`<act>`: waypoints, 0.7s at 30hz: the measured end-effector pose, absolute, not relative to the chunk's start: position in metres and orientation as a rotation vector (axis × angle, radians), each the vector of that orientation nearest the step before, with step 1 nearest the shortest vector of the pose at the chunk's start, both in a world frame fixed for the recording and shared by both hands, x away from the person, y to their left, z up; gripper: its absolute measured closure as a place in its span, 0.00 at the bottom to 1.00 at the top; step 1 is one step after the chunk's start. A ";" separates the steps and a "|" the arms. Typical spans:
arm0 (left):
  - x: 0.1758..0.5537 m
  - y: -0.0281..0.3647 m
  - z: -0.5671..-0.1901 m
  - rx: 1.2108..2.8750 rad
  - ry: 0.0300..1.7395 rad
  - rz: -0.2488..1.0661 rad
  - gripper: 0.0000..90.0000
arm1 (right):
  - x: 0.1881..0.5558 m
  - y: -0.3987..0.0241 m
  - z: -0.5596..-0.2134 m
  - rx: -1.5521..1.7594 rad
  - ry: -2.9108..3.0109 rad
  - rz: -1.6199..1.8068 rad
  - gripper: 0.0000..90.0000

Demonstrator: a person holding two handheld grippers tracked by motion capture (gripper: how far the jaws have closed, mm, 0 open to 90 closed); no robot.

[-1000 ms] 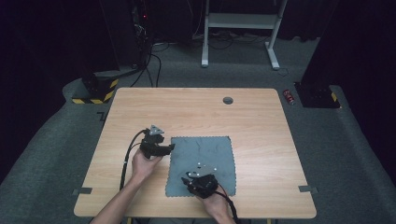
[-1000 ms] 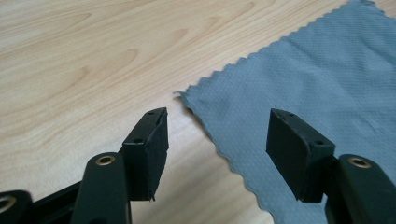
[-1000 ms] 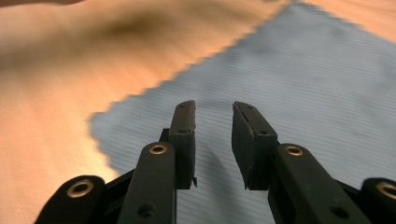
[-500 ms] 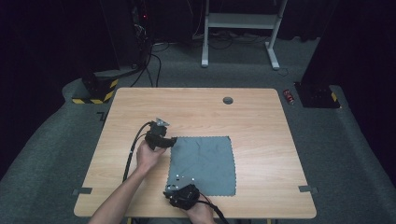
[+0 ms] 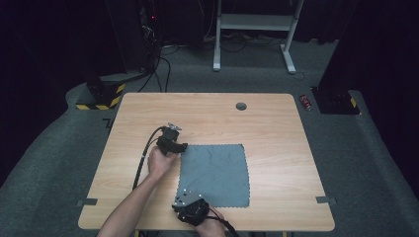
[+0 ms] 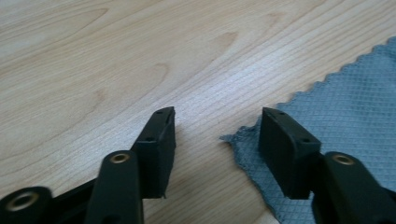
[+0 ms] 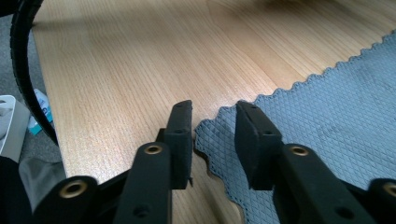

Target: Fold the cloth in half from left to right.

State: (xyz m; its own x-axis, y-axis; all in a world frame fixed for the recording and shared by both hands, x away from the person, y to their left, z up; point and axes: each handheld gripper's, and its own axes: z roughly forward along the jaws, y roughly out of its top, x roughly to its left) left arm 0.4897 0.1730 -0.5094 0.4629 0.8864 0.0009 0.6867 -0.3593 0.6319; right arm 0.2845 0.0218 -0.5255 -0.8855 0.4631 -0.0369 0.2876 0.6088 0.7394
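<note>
Grey cloth (image 5: 214, 173) corners between both open grippers' jaws.

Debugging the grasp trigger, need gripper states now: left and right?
Left gripper: open, jaws just closing in, cloth corner between them, not pinched.
Right gripper: open, astride another cloth corner, not gripping.

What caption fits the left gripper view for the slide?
Left gripper, jaws open and just closing, straddles the corner of the grey cloth on the wooden table.
</note>
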 end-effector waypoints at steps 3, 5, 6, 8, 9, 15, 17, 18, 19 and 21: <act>0.485 0.170 -0.510 2.161 1.252 0.462 0.68 | 0.283 0.021 -0.525 0.617 2.607 1.122 0.84; 0.484 0.168 -0.509 2.172 1.227 0.462 0.78 | 0.282 0.021 -0.525 0.612 2.596 1.113 0.89; 0.484 0.167 -0.509 2.174 1.222 0.455 0.81 | 0.281 0.021 -0.524 0.610 2.595 1.104 0.91; 0.484 0.165 -0.508 2.187 1.215 0.441 0.88 | 0.281 0.022 -0.524 0.618 2.586 1.087 0.95; 0.484 0.163 -0.508 2.197 1.207 0.438 0.90 | 0.281 0.022 -0.524 0.619 2.583 1.082 0.97; 0.483 0.159 -0.507 2.229 1.176 0.467 0.99 | 0.282 0.022 -0.523 0.613 2.583 1.070 0.99; 0.484 0.160 -0.506 2.238 1.161 0.465 0.99 | 0.283 0.021 -0.522 0.625 2.582 1.082 1.00; 0.484 0.161 -0.506 2.226 1.167 0.456 0.99 | 0.283 0.019 -0.520 0.630 2.572 1.095 1.00; 0.486 0.162 -0.504 2.215 1.174 0.433 0.99 | 0.284 0.018 -0.518 0.627 2.563 1.105 1.00; 0.489 0.163 -0.498 2.208 1.170 0.426 0.99 | 0.284 0.016 -0.512 0.629 2.549 1.124 1.00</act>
